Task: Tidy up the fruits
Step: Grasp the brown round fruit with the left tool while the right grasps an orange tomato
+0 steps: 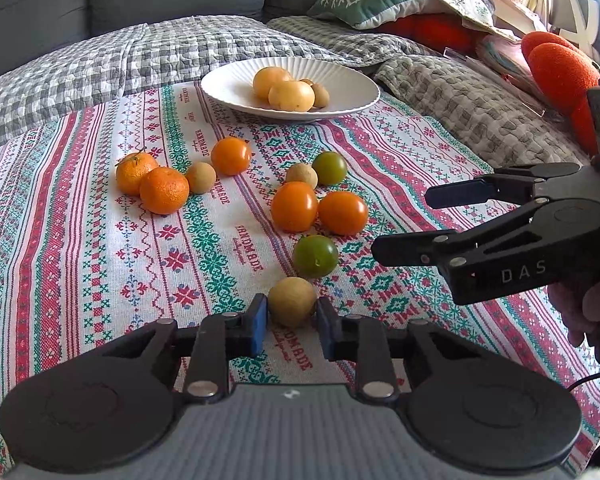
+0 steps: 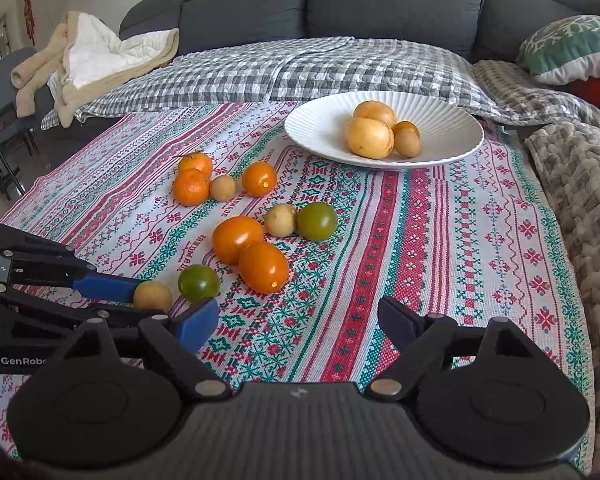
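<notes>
Two cameras, one on each hand-held gripper

Both look down and forward over the desk (image 1: pixel 100 240) from close up, toward the sofa (image 2: pixel 380 0). Both see the white plate (image 1: pixel 228 84) and the loose fruit; each also sees the other hand-held gripper.

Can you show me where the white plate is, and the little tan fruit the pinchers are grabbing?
white plate (image 2: pixel 320 128): right wrist view, bare ribbed left part.
small tan fruit (image 1: pixel 292 306): left wrist view, its middle, between the left gripper (image 1: pixel 292 318) pads.
</notes>
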A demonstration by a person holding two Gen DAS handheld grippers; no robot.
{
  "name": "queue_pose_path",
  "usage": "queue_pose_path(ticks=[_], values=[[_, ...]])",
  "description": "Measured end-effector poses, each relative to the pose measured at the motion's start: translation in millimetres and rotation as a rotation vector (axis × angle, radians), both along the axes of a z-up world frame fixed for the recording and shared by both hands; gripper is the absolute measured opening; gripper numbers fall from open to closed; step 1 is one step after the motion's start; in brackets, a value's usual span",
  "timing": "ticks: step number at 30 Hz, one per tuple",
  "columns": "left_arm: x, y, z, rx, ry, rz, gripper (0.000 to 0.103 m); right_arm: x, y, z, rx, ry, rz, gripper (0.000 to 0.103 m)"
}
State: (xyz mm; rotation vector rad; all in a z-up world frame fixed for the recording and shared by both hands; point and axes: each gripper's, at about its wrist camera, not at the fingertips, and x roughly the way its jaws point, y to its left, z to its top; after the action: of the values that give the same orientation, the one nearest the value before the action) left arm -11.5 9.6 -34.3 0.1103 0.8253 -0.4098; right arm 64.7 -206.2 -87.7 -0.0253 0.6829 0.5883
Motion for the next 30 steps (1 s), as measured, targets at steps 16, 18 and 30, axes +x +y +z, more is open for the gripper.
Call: queue_pose_path(ticks=[16, 18, 30], values=[[11, 4, 2, -0.013, 0.028, 0.043, 0.014, 11, 4, -2, 0.006, 0.006, 0.065, 0.066], [11, 4, 2, -0.012, 0.028, 0.044, 0.014, 12, 6, 0, 0.005, -0.002, 0.067, 0.059], [13, 5, 1, -0.014, 0.03, 0.044, 0.014, 16, 22, -1, 0.009, 0.022, 0.109, 0.038]])
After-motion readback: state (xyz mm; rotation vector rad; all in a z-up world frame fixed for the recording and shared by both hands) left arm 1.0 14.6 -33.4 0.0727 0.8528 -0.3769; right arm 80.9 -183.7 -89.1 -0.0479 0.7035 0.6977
